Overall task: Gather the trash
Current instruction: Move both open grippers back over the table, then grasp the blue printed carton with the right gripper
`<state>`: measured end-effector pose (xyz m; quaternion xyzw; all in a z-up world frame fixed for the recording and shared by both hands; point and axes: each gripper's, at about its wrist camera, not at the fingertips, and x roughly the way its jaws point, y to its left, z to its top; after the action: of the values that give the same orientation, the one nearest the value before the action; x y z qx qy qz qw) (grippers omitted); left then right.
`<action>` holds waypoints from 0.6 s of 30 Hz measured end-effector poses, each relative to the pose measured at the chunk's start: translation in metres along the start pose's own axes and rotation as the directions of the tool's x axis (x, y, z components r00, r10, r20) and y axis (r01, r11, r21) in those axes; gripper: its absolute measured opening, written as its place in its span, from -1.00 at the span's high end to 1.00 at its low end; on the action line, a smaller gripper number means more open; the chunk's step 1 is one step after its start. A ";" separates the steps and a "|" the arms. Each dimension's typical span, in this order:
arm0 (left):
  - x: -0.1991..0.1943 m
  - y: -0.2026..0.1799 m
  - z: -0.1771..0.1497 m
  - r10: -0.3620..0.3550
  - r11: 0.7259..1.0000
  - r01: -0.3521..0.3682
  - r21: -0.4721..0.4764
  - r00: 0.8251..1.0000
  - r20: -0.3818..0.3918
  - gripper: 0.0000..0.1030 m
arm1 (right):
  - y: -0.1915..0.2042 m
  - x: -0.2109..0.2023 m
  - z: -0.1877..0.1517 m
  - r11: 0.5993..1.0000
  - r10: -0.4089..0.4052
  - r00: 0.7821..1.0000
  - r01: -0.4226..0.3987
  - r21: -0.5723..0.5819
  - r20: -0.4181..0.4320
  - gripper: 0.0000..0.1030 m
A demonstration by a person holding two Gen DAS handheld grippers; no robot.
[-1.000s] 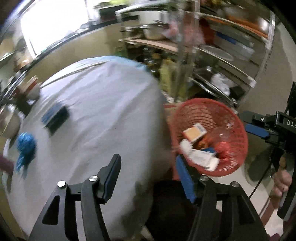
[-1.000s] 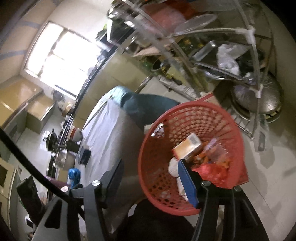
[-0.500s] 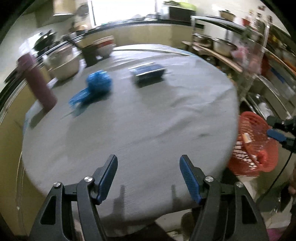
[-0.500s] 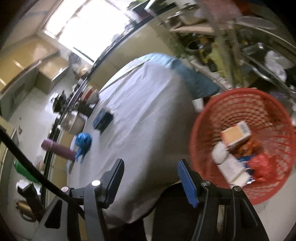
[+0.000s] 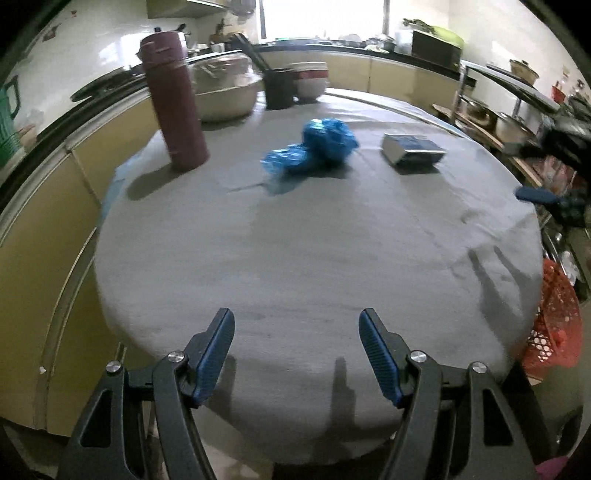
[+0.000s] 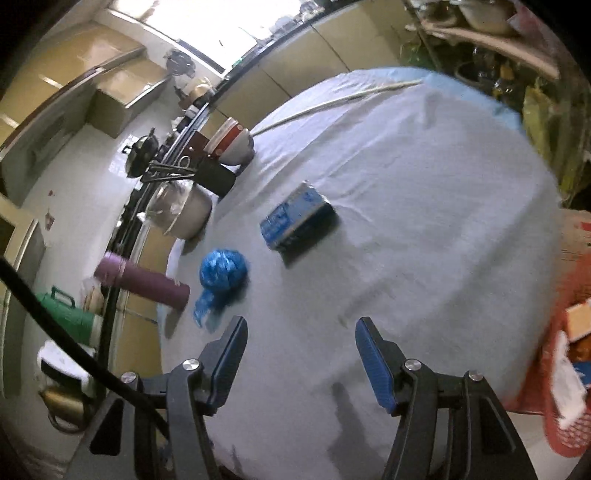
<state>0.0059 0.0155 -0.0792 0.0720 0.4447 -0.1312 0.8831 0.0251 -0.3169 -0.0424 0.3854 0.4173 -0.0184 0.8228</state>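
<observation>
I am looking across a round counter (image 5: 295, 258) covered with a pale grey cloth, in a kitchen with yellow cabinets (image 5: 48, 206) and a bright window (image 5: 321, 18) at the back. At the counter's far edge stand a maroon flask (image 5: 177, 99), a metal pot (image 5: 225, 92), a dark cup (image 5: 279, 88) and stacked bowls (image 5: 308, 81). A metal rack (image 5: 517, 110) of pans fills the right side.

My left tool (image 5: 296, 354) hangs over the near edge, its blue-padded fingers spread wide with nothing between them. My right tool (image 6: 301, 354) is likewise released and empty, over the cloth.

The trash I can see is a crumpled blue bag (image 5: 314, 147) and a small blue box (image 5: 412, 147). Both lie on the far half of the counter, well apart from the left tool, the box just right of the bag. From the right wrist, the bag (image 6: 221, 280) lies near the tool, ahead and to its left, with the box (image 6: 295, 218) farther on. A red basket (image 5: 554, 317) sits low beside the counter's right edge; in the right view (image 6: 569, 369) it holds some packaging.
</observation>
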 end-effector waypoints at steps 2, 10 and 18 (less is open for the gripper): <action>0.002 0.011 -0.002 0.007 1.000 -0.007 -0.010 1.000 -0.001 -0.38 | 0.007 0.024 0.016 0.999 0.002 1.000 -0.001 0.043 -0.031 -0.25; 0.018 0.049 -0.001 0.025 0.996 -0.027 -0.081 0.999 -0.022 -0.38 | 0.015 0.104 0.072 0.968 -0.033 0.997 0.050 0.246 -0.075 -0.25; 0.029 0.068 0.004 0.028 0.991 -0.031 -0.131 0.999 -0.029 -0.38 | 0.032 0.145 0.103 0.941 -0.160 0.984 0.177 0.288 -0.082 -0.38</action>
<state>0.0460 0.0749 -0.0998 0.0219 0.4632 -0.0877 0.8816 0.2001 -0.3196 -0.0876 0.4665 0.4647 -0.1397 0.7396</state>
